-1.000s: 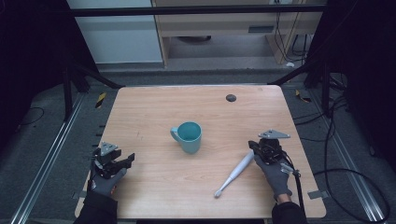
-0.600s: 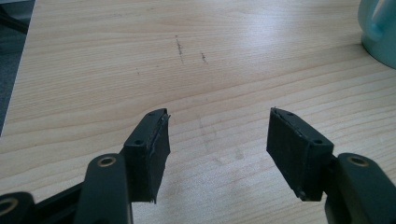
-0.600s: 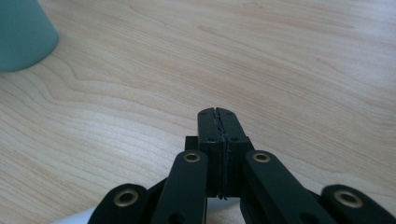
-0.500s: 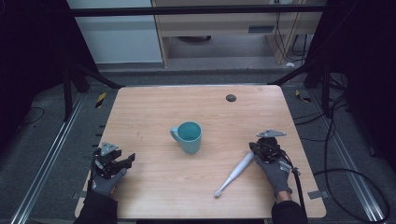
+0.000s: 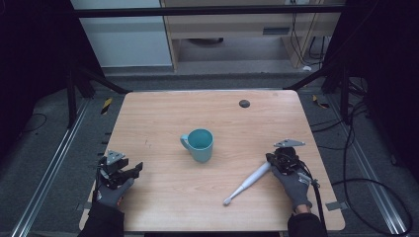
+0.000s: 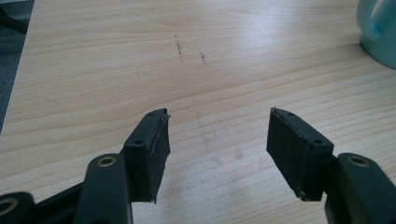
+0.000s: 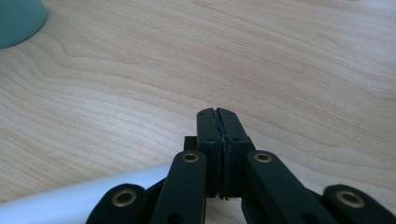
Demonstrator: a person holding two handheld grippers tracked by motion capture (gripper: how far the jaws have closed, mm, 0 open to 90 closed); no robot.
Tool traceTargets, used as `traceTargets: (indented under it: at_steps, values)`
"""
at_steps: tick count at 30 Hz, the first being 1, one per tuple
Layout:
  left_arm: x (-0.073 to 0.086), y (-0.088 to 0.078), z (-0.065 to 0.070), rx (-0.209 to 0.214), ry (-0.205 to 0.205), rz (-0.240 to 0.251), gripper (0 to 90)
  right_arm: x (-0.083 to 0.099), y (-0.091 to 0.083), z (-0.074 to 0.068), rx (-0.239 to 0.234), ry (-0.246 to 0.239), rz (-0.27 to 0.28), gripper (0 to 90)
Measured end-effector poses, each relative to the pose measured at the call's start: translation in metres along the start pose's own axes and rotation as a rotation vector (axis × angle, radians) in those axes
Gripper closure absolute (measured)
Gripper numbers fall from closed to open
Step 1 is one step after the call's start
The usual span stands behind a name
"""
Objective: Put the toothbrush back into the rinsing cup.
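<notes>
A teal mug (image 5: 199,144) stands upright near the middle of the wooden table (image 5: 163,113), its handle to the left. A white toothbrush-like stick (image 5: 247,182) lies slanted at the front right. My right gripper (image 5: 272,159) rests at the stick's upper end, shut, with nothing between its pads. In the right gripper view the closed jaws (image 7: 218,114) point over bare wood, the white stick (image 7: 79,198) lies beside them at the lower left, and the mug (image 7: 18,18) is at the top left. My left gripper (image 5: 136,169) sits at the front left, open and empty (image 6: 217,135), with the mug (image 6: 380,32) far to its right.
A small dark round disc (image 5: 244,103) lies near the table's far edge. Metal rails and cables run along the floor on both sides. Bare wood lies between the mug and each gripper.
</notes>
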State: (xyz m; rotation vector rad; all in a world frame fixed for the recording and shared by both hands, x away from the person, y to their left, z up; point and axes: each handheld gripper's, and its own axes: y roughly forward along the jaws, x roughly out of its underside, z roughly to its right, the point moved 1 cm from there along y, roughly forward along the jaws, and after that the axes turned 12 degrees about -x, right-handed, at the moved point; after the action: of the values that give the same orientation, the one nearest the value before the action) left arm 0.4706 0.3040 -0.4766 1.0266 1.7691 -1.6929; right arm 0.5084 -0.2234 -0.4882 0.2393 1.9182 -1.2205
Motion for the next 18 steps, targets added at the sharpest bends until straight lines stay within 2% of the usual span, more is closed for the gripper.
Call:
traceTargets:
  at_steps: [5,18]
  values:
    - [0.0,-0.0004,-0.0003,0.0,0.0,0.001,38.2,0.002,-0.0022,-0.0012,-0.003,0.003,-0.014,88.8]
    - [0.0,-0.0008,-0.0006,0.002,-0.001,0.001,38.2,0.0078,-0.0086,-0.005,0.024,-0.009,-0.033,89.0]
